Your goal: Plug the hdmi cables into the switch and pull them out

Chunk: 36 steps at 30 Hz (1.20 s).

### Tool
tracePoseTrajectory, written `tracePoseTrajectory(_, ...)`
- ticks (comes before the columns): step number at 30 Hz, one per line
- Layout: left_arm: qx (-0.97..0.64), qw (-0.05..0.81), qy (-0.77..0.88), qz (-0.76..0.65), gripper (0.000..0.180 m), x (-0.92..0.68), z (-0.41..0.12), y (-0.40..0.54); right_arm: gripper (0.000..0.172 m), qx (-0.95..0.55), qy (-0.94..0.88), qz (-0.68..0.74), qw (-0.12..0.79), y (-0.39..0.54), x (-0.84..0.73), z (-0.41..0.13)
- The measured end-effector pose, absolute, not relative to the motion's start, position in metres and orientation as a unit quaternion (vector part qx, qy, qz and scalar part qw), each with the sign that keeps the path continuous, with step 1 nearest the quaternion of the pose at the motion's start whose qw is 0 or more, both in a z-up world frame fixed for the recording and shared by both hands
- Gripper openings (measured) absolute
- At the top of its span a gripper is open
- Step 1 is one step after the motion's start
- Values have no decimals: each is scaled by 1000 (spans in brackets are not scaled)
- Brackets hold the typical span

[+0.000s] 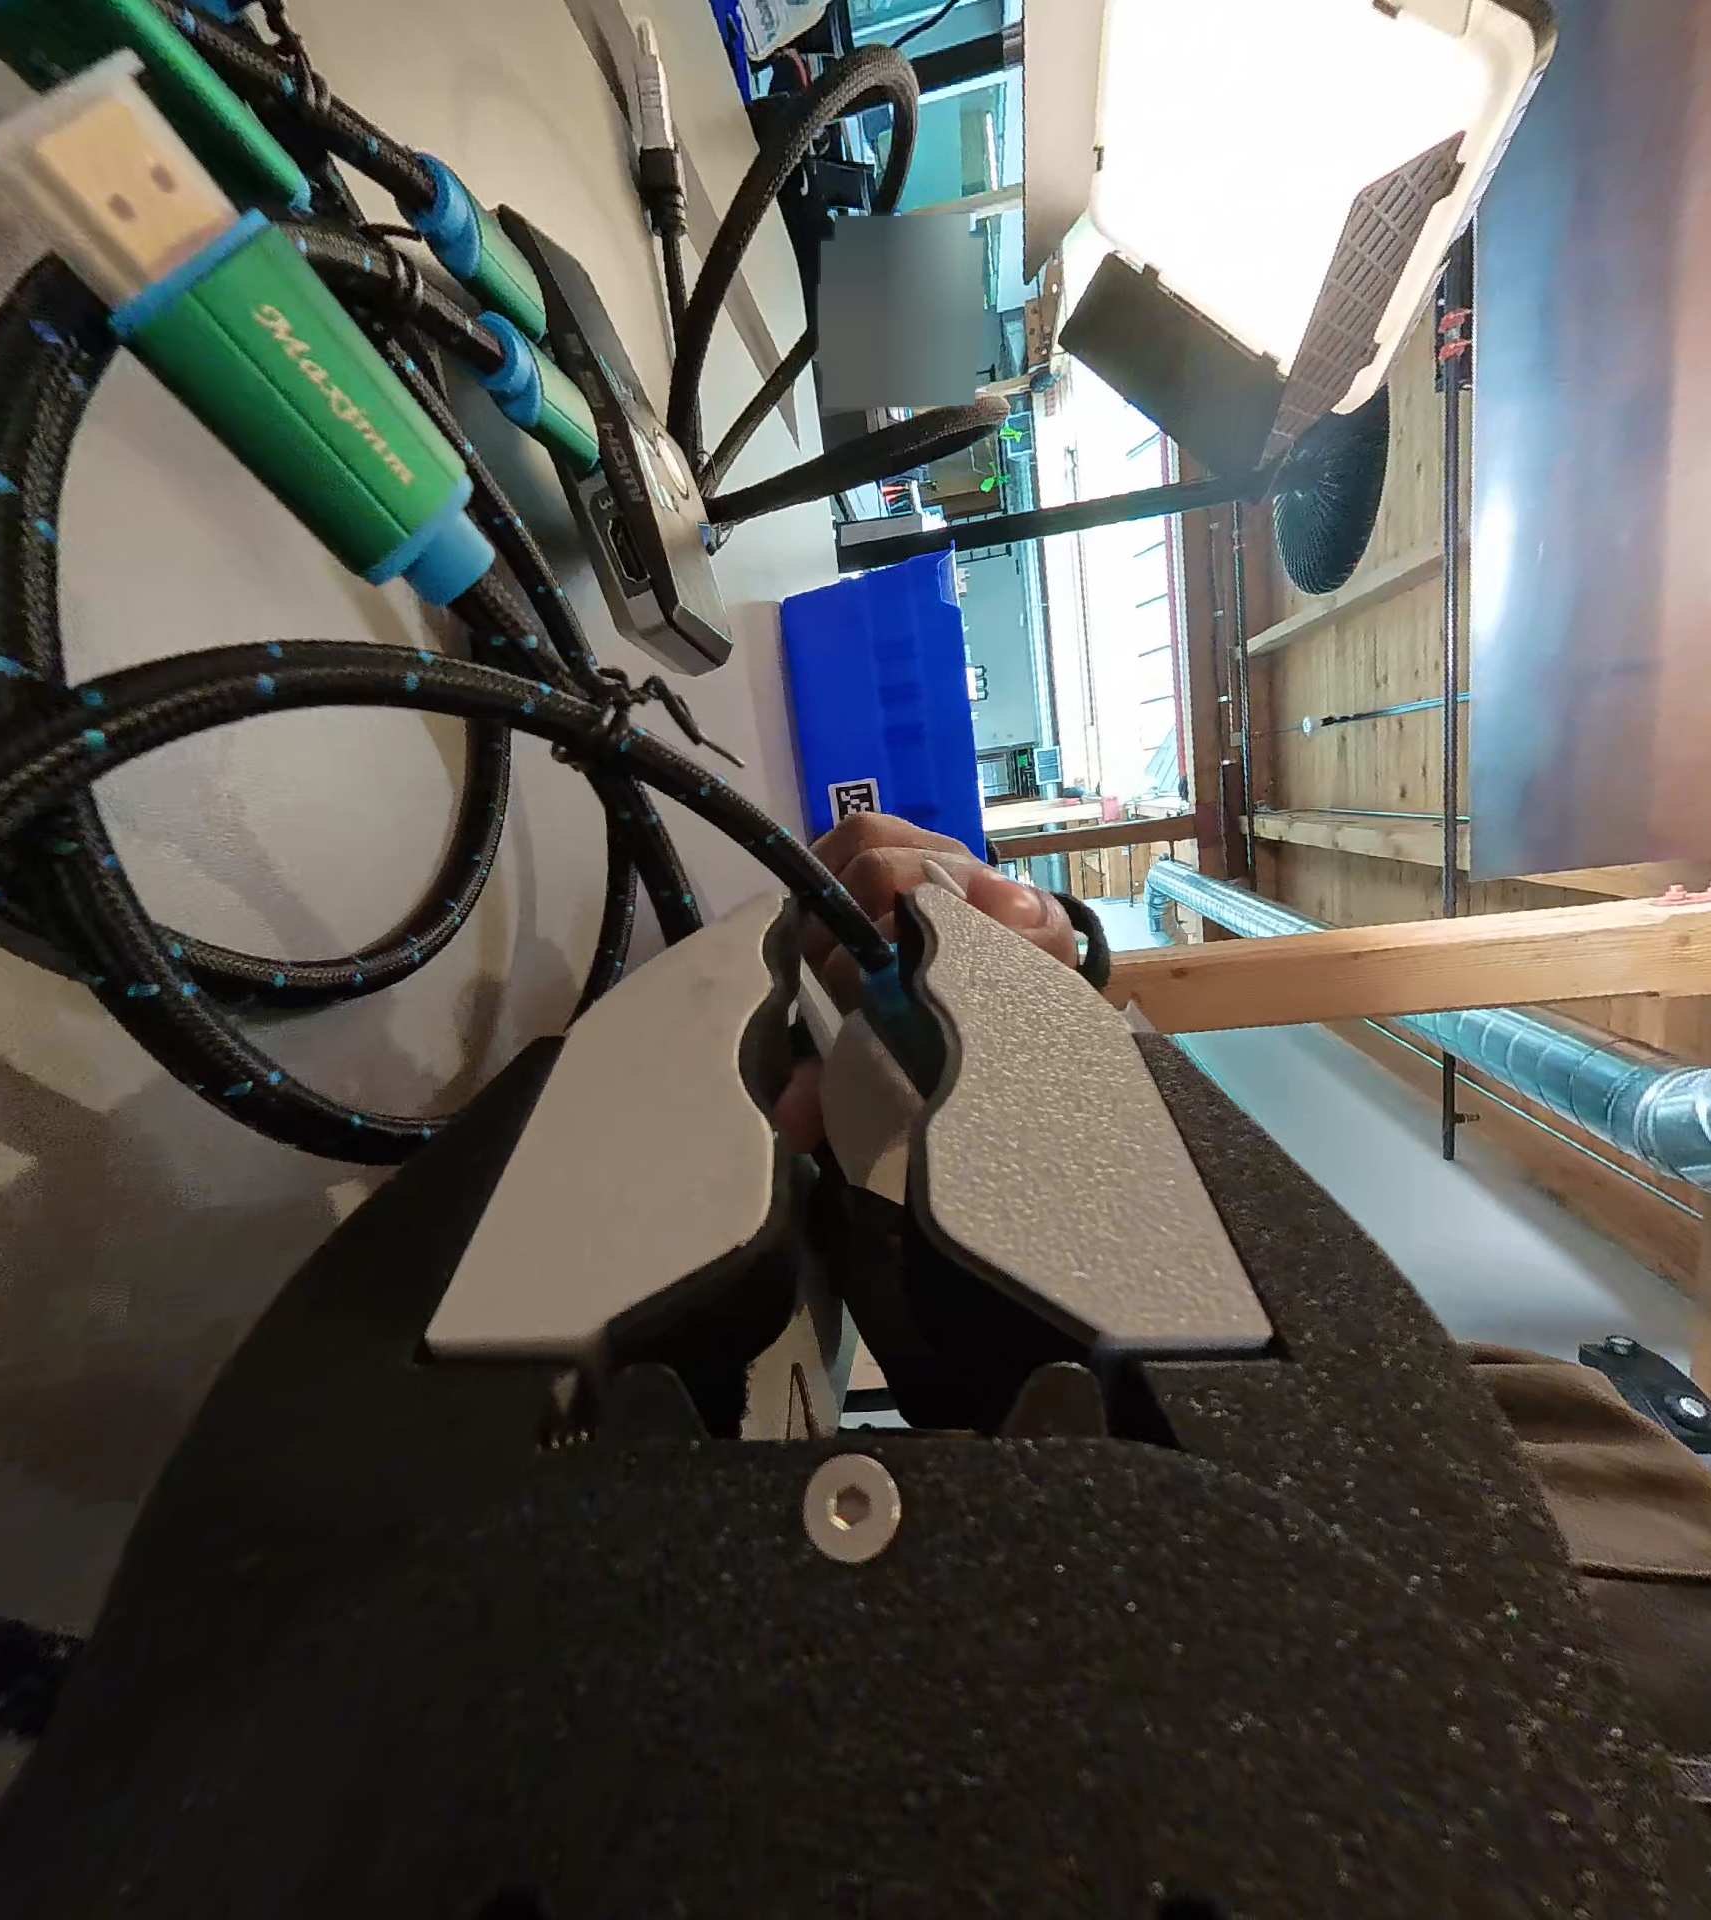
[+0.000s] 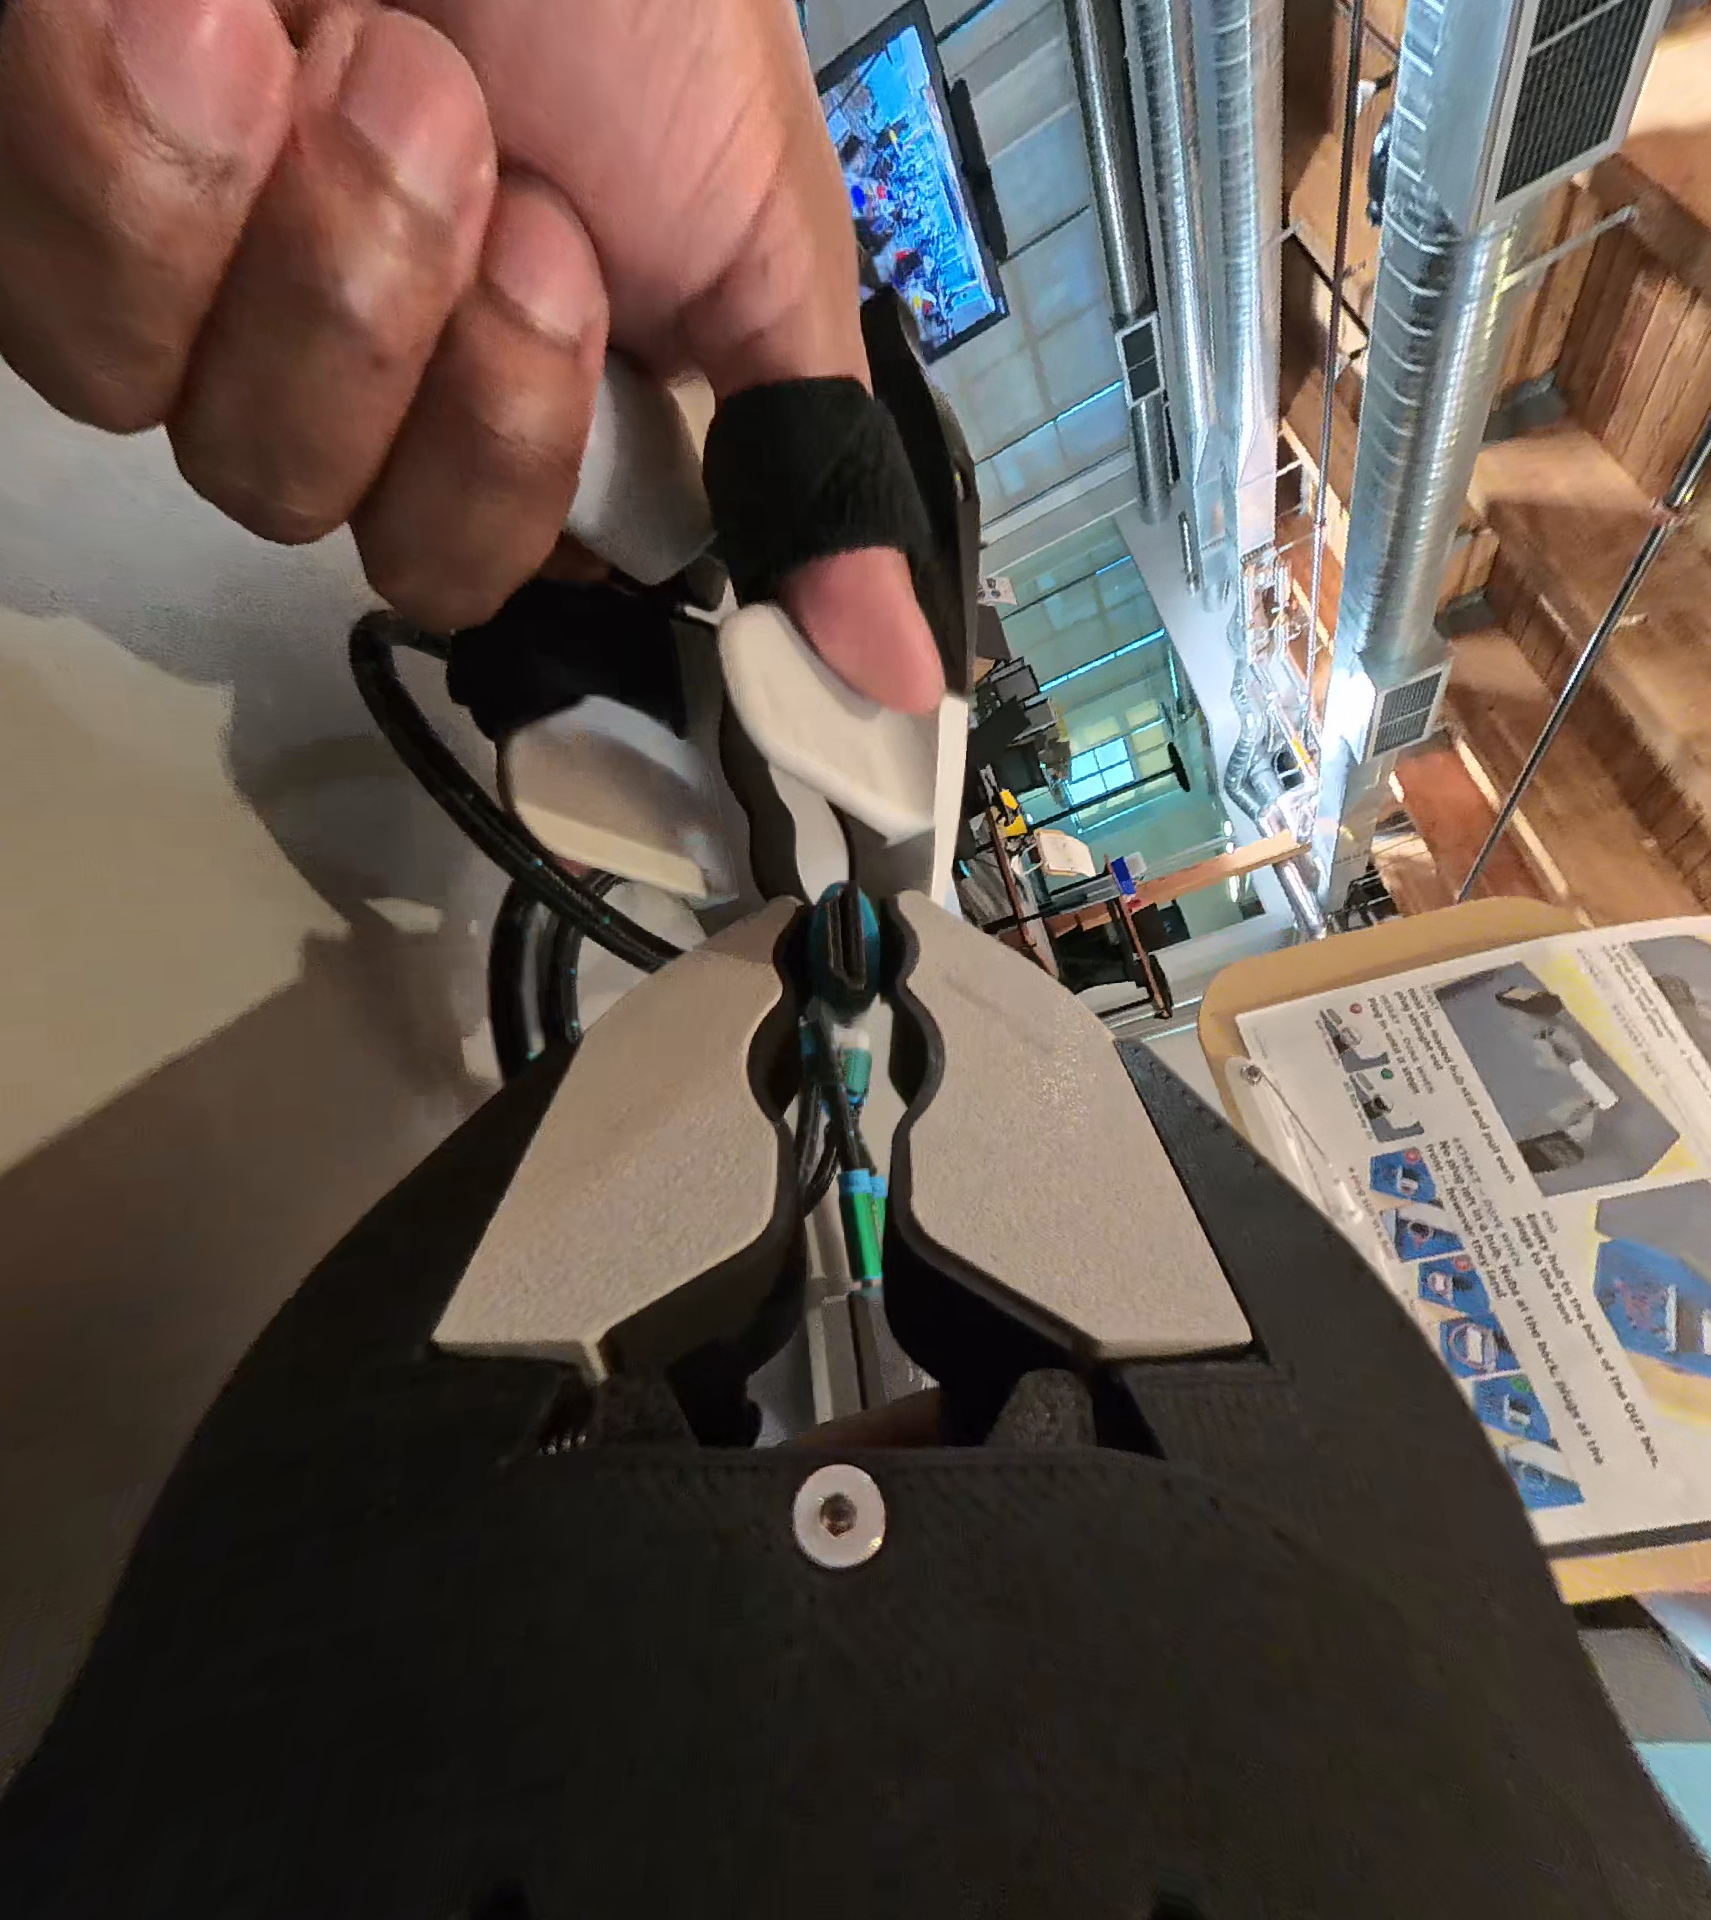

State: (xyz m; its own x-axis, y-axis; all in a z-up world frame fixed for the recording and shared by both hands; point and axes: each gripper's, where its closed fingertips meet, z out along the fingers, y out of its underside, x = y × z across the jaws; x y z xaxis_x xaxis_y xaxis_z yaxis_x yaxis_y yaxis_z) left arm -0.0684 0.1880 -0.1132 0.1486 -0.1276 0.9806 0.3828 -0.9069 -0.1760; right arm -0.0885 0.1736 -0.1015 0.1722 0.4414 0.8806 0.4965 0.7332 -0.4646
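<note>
Between our right gripper's (image 2: pixel 843 940) closed jaws sits a blue-collared cable plug (image 2: pixel 838 951), pinched at the tips. Our left gripper (image 1: pixel 846 935), jaws narrow, has the braided cable (image 1: pixel 705 790) between its tips. Farther along the table's edge lies the switch box (image 1: pixel 643 488); we judge slack should be kept.

On the desk (image 1: pixel 207 883) I see the coiled cables (image 1: pixel 238 1049) in front of my left tool (image 1: pixel 846 935), and behind them the switch box (image 1: pixel 622 457) with two plugs (image 1: pixel 508 312) in its side. A bin (image 1: pixel 877 707) stands at the desk's far edge. One cable (image 1: pixel 726 810) runs between my left tool's fingers.
</note>
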Motion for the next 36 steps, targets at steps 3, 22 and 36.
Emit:
tracePoseTrajectory(3,-733,207,-82,-643,12,-70,-114,188,11,-349,-648,-29,676,172,-92,-101)
tracePoseTrajectory(22,-700,312,-176,-618,7,-86,-103,205,12,-396,-606,-140,675,184,-76,-101)
tracePoseTrajectory(36,-683,234,-172,-671,9,-74,-107,199,10,-353,-613,-114,697,182,-78,-103)
